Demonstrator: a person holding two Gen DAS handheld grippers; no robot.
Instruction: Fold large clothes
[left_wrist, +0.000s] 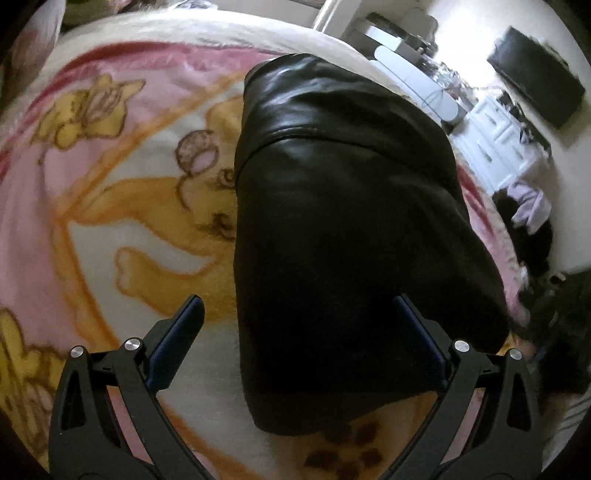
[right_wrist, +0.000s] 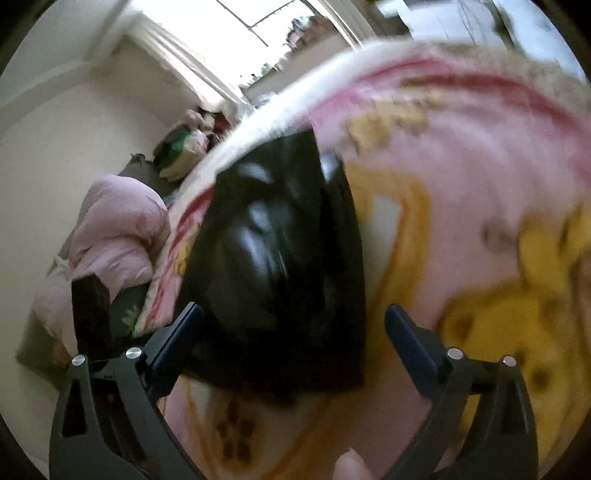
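Black leather-look garment, glossy and stiff, lying folded into a long bundle on a pink and yellow cartoon blanket spread over a bed; a seam crosses its upper part and its near end bulges rather than lying flat. Left claw: jaws spread wide, nothing held, hovering above the near end of the bundle with the dark cloth below the gap. Right claw: jaws likewise wide apart and empty, poised over the opposite side of the same bundle; that view is blurred, so fine creases cannot be read. Condition, as judged: folds made, both claws let go, bundle resting on its own. Hazards: the springy, slick material may creep open once unweighted, the top layer sliding off the lower one; a claw finger dipping too low could snag an edge and drag the fold apart; a pinch taking only the upper layer would peel it back; the soft plush blanket may bunch underneath and tilt the stack toward the bed edge.
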